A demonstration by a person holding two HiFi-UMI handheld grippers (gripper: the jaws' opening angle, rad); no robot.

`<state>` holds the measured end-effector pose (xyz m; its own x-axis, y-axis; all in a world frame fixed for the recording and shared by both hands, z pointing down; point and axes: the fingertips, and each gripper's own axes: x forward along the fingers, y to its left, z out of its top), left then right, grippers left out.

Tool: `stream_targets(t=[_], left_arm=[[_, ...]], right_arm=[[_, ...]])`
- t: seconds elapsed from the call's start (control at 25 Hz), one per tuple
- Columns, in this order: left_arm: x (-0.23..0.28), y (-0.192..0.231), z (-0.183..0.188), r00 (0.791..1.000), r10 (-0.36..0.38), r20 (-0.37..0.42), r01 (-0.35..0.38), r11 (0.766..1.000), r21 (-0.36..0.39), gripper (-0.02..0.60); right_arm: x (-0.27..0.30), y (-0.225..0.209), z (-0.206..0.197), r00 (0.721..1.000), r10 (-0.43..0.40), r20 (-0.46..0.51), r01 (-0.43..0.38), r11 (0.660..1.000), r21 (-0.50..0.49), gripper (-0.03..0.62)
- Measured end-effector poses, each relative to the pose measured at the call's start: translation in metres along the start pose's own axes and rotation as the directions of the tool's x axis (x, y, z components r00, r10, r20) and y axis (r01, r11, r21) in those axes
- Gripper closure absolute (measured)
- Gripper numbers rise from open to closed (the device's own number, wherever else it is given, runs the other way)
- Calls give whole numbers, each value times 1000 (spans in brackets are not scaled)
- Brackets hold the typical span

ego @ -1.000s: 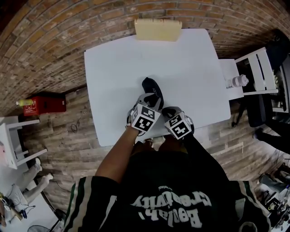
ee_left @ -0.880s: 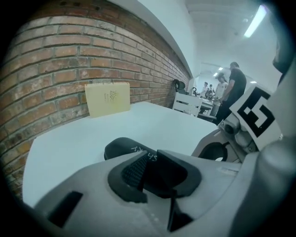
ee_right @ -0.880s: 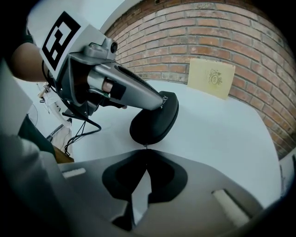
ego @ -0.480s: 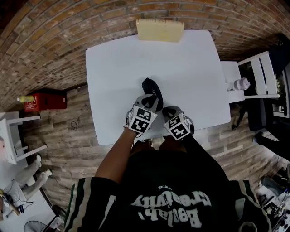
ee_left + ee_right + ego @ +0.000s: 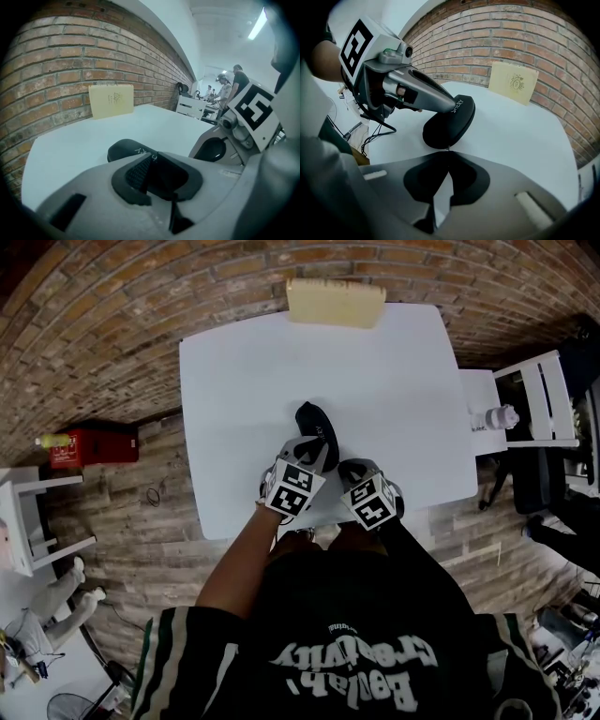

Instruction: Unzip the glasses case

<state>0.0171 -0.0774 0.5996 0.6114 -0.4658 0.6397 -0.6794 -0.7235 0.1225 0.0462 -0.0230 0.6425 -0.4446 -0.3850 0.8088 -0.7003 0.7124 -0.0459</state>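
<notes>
My right gripper (image 5: 447, 153) has its jaws pressed together right at the near end of the glasses case (image 5: 450, 123), whose long axis runs away from me across the table (image 5: 375, 381). My left gripper (image 5: 152, 158) clamps the case's left side. Only the right gripper view shows that grip plainly; the head view hides both tips.

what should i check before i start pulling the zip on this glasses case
1. Black oval glasses case lies flat on the white table: ok.
2. Left gripper fingers clamp one end of the case: ok.
3. Right gripper is shut, tips at the case's near end: ok.
4. Zip pull caught between the right fingers: cannot tell, too small to see.
5. Case looks closed: ok.
6. Tan card against the brick wall stands well away from the case: ok.
</notes>
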Motion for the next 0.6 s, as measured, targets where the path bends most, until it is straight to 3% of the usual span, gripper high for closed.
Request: stream_targets(t=[0.6], left_arm=[[1,1,-2,1000,-11,-7,11,1000,-3,534]], right_arm=[[2,-8,7,1000,-8,7,8,1000,-2,579]])
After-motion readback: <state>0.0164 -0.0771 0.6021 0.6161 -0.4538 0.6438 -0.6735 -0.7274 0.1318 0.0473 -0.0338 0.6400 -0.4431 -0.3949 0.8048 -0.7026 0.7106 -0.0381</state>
